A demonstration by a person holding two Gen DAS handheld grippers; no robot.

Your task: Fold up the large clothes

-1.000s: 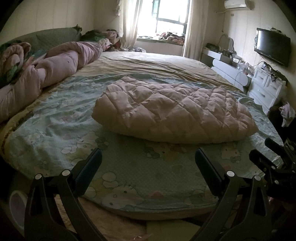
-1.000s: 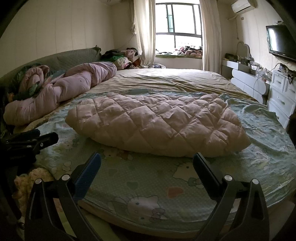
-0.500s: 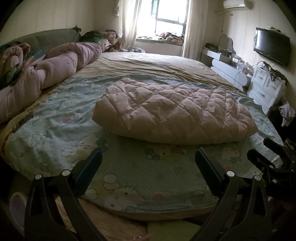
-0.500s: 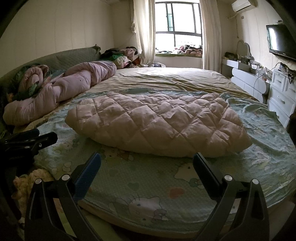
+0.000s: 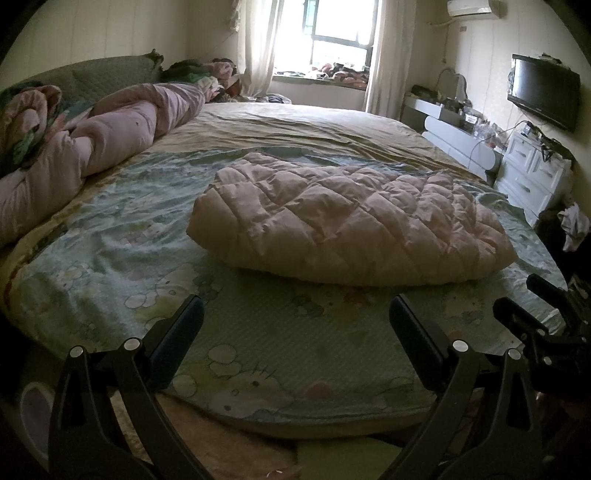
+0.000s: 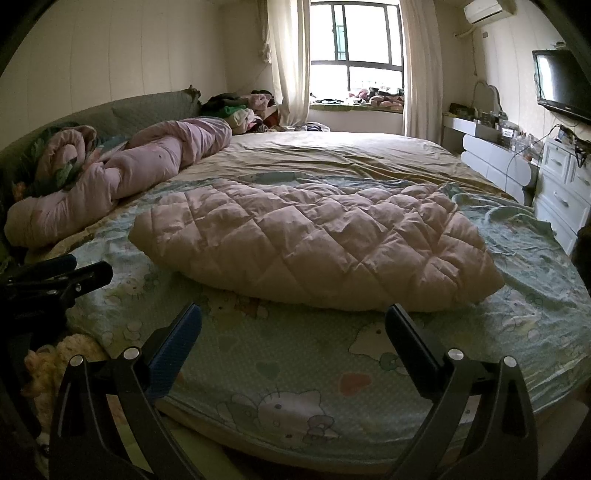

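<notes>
Left gripper: jaws spread wide, nothing between them. Tips hang over the near edge of the bed, above the cartoon-print sheet, not touching it.

Right gripper: jaws likewise wide apart and empty, tips over the near edge of the same sheet. Inner pad of its left finger shows blue.

Each gripper appears in the other's view: the right one at the right edge of the left wrist view, the left one at the left edge of the right wrist view. They sit side by side, apart.

Task item: a pale pink quilted puffer garment, lying folded into a thick oblong bundle on the cartoon-print sheet, just beyond both sets of jaws. No finger touches it. Diamond stitching visible on top; rounded folded edge faces the cameras.

Beyond the garment: a tan bedcover over the far half of the bed. Along the left side, a rolled pink duvet against a green headboard, with a heap of clothes at its far end.

Far wall: window with cream curtains. Right side: white drawer unit, wall-mounted television, air conditioner near the ceiling.
</notes>
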